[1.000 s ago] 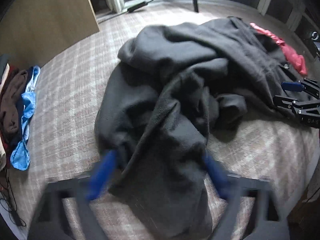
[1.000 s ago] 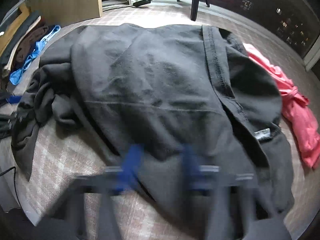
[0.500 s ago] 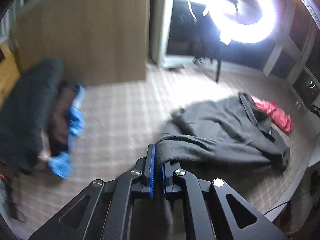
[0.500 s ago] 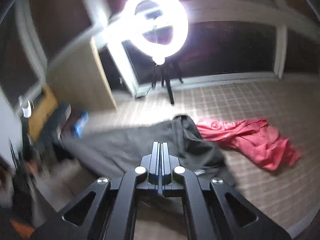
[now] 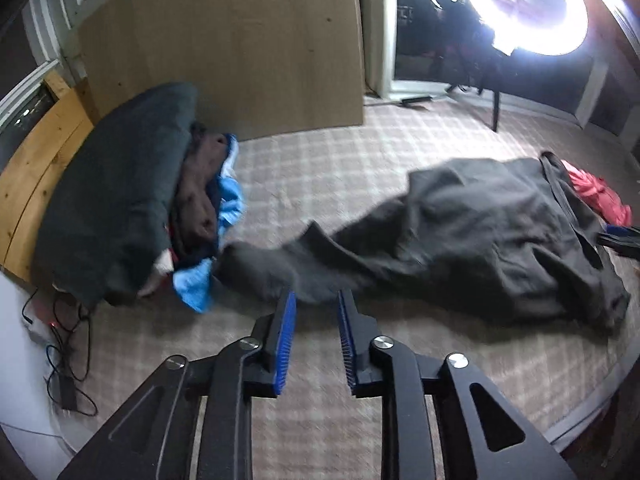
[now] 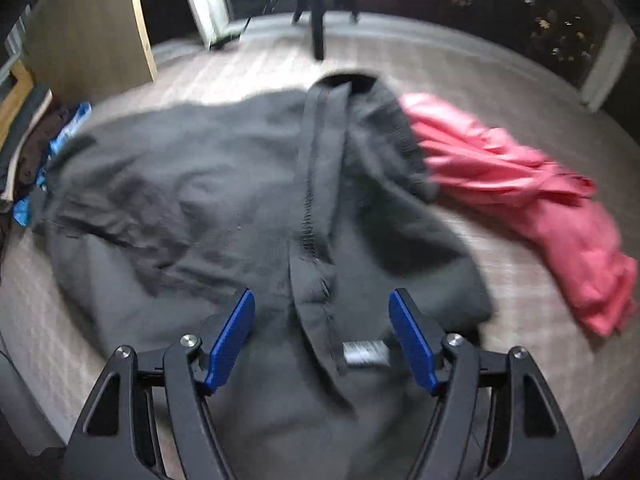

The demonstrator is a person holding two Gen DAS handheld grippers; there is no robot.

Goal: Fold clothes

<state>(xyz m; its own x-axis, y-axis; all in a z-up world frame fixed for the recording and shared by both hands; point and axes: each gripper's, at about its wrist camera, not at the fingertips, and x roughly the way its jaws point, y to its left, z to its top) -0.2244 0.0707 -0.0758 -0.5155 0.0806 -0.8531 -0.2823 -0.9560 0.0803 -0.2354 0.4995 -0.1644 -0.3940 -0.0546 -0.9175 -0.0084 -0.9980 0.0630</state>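
Plaid beige carpet (image 5: 320, 168) fills the left wrist view, and we see it run back to a tall wooden panel (image 5: 224, 44) and a dark glass door under a glaring ring light (image 5: 540, 4). Our left gripper (image 5: 314, 300) hangs low over the floor with its blue pads parted and nothing between them. Just beyond its tips lies the end of a sleeve of the dark grey garment (image 5: 480, 232), which sprawls rightward across the carpet; we cannot tell whether the tips touch it. To the left, a pile of clothes (image 5: 208, 204) in brown and blue leans against a dark cushion (image 5: 116, 196) beside a pine board, with thin cables (image 5: 68, 360) trailing on the floor below. Bare carpet lies open between the pile and the garment, and in front of the gripper down to the rim of the view.

From the right wrist view the same carpet (image 6: 460, 64) stretches to a dark window wall and a tripod leg. Our right gripper (image 6: 322, 300) stands wide apart, empty, above the near hem of the dark grey garment (image 6: 180, 184), whose stitched band runs away from us up the middle. A pink garment (image 6: 520, 192) lies touching its right edge. Open floor remains behind both garments and at far right.
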